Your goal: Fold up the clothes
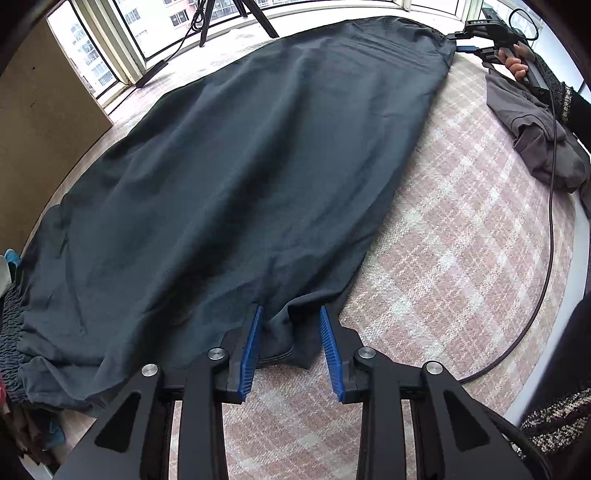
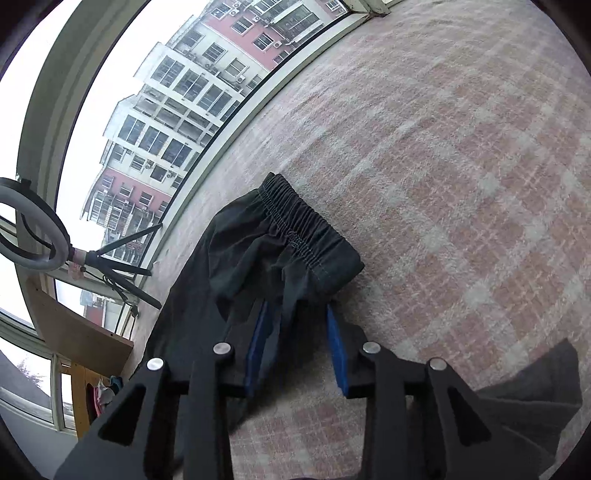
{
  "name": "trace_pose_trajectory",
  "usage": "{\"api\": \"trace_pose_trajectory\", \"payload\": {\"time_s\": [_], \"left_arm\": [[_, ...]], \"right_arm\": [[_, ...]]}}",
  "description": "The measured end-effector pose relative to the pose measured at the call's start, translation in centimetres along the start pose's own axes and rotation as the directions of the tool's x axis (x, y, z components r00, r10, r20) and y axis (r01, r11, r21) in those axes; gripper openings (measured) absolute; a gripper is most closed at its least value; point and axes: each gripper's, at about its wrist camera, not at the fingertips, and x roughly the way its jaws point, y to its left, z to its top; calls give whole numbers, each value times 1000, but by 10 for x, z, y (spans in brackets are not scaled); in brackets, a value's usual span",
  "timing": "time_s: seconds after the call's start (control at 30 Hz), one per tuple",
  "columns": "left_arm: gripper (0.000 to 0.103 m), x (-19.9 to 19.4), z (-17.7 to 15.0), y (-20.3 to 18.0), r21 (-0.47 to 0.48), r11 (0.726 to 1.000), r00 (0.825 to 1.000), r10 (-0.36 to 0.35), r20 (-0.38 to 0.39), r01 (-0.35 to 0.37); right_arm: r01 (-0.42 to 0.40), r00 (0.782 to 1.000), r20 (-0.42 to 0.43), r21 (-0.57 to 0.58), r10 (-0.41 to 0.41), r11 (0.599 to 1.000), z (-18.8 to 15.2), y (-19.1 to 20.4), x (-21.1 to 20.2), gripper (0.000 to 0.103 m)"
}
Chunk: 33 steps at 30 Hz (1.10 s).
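1. Left gripper (image 1: 291,347): blue pads apart, a corner of the dark trousers (image 1: 240,177) lying loose between them, neither pad pressing it. Open.
2. Right gripper (image 2: 297,347): jaws parted too, trouser cloth between the pads, the elastic waistband (image 2: 306,232) bunched just past the tips; no clamp visible.
3. Trousers spread long across the pink plaid blanket (image 1: 461,240), stretching from the left gripper to the right gripper, which is seen far off at the waistband end with a hand (image 1: 515,62) on its handle.
4. Grey garment (image 1: 535,133) crumpled on the blanket beside the trousers, apart from them.
5. Black cable (image 1: 550,206) trails over the grey garment and blanket.
6. Windows behind, tripod (image 1: 236,18) on the sill.
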Motion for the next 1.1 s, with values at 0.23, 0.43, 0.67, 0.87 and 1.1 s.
{"api": "trace_pose_trajectory", "payload": {"time_s": [0.23, 0.43, 0.67, 0.87, 1.1], "left_arm": [[31, -4, -5, 7, -14, 1000, 1000, -14, -22, 14], [32, -31, -4, 21, -75, 996, 998, -58, -16, 57], [37, -50, 39, 26, -27, 999, 998, -39, 48, 40], [37, -33, 77, 21, 3, 999, 999, -45, 27, 45], [37, -18, 99, 1, 30, 999, 999, -39, 0, 39]], "right_arm": [[41, 997, 69, -18, -40, 999, 15, 6, -1, 32], [-19, 998, 52, -113, 25, 993, 64, 15, -10, 34], [40, 991, -114, -240, -69, 970, 78, 26, 41, 32], [-121, 993, -56, -480, 108, 869, 64, 75, 21, 6], [109, 982, -83, -483, -169, 869, 85, 55, 57, 16]]}}
